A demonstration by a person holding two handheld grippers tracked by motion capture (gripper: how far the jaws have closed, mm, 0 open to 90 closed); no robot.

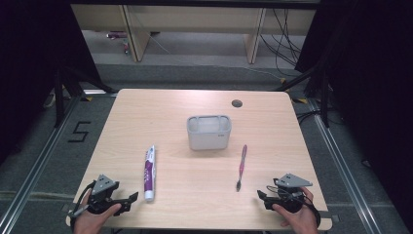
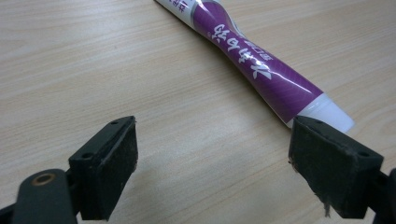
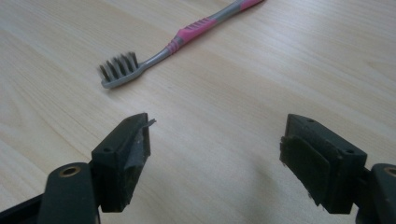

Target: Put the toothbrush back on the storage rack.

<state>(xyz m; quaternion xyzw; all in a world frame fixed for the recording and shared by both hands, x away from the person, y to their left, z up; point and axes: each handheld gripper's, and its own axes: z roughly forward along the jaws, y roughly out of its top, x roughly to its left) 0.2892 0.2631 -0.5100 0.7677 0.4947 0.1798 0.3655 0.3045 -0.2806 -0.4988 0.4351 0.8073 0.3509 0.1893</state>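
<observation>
**Both grippers wide, nothing held**

Toothpaste tube [image 2: 261,70] cut off at 12 o'clock, cap tucked behind left gripper [image 2: 212,168]. Toothbrush [image 3: 175,42] cropped at 1 o'clock of right gripper [image 3: 215,161]. Resting low at table [image 1: 204,204] edge, spread, empty.

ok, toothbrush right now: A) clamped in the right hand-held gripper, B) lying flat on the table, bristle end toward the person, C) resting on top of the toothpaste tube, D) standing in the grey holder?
B: the toothbrush lies flat on the table, bristles toward the near edge, apart from the grey holder, and the right hand-held gripper is open and empty.
</observation>
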